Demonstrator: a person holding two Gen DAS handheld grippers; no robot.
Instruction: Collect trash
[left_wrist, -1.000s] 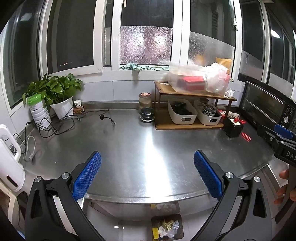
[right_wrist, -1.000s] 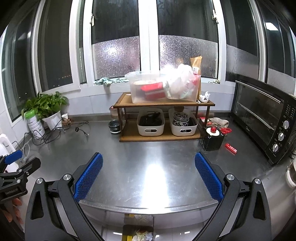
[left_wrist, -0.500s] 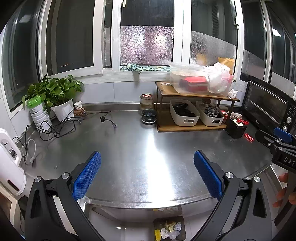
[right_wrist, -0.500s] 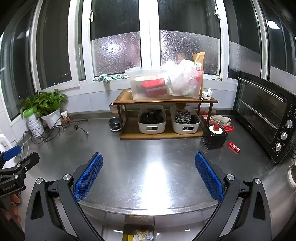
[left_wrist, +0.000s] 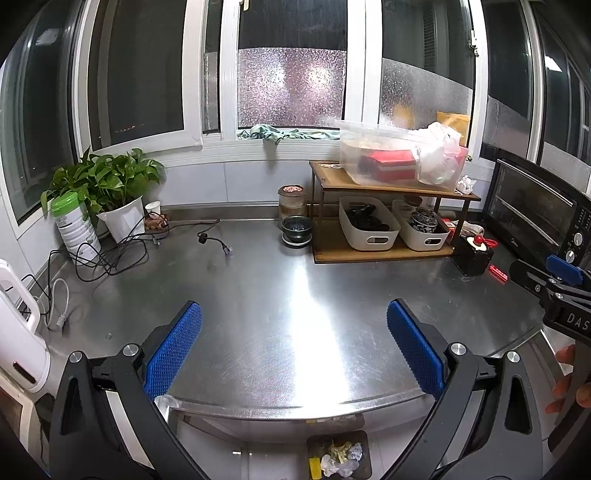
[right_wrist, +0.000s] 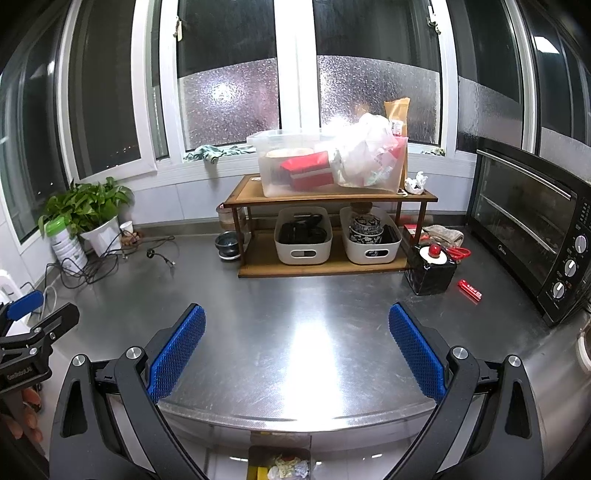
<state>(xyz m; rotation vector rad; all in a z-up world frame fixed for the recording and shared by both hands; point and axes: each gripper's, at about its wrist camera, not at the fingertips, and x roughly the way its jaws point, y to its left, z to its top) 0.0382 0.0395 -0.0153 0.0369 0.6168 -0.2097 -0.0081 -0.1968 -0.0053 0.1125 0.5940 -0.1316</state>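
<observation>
Both tongs spread wide, empty: left gripper (left_wrist: 294, 343), right gripper (right_wrist: 297, 345). Crumpled trash (left_wrist: 341, 459) already in the bin (left_wrist: 364, 439) below the counter (left_wrist: 295, 295). One paper wad (right_wrist: 415, 182) left on the shelf (right_wrist: 328, 197), likely.

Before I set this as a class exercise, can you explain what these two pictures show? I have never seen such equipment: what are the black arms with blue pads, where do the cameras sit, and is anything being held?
No robot here: a person holds a pair of hand tongs in each hand, with a wide-angle camera on each looking forward along its fingers. One picture is from the left tongs, the other from the right tongs. Both are open and hold nothing.

They hang over the edge of a steel counter. On it stand a wooden shelf with a clear plastic box and two white bins, a potted plant, loose cables and a toaster oven. Below the counter edge, a trash bin holds crumpled paper.
</observation>
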